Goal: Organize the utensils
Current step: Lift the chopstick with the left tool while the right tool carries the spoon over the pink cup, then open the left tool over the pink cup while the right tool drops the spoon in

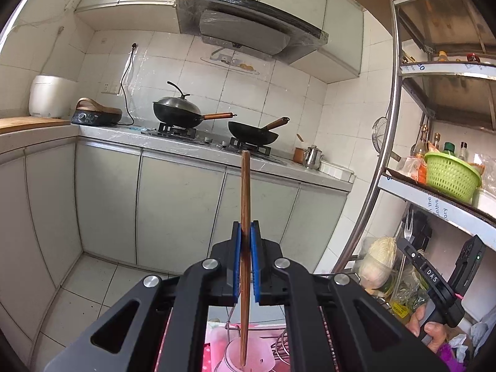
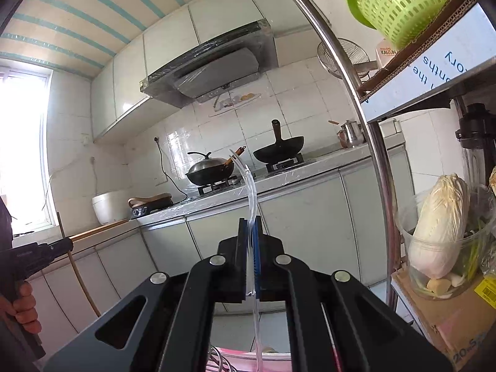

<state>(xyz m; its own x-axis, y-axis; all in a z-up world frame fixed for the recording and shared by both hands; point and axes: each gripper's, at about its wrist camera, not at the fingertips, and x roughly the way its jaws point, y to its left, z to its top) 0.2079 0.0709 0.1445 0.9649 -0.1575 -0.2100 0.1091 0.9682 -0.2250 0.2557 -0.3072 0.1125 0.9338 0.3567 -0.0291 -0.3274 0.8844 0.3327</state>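
The countertop (image 1: 173, 142) with the two woks is lying well beyond both grippers, and bare tiled floor (image 1: 93, 279) is stretching between its cabinet fronts and the tools, leaving open room ahead. To the right of the countertop, the steel shelf rack (image 1: 393, 124) is standing close, its curved post edging the free space, with a green basket (image 1: 451, 175) sitting on one shelf.

The left gripper (image 1: 246, 248) is pinching a wooden chopstick (image 1: 245, 192) between its blue pads; the stick is standing upright, brown and grained, its top reaching up against the countertop's front edge in view, its lower end dipping over a pale pink holder (image 1: 248, 358).

The right gripper (image 2: 249, 241) is clamping a clear plastic utensil (image 2: 251, 192), curved and see-through, rising toward the countertop.
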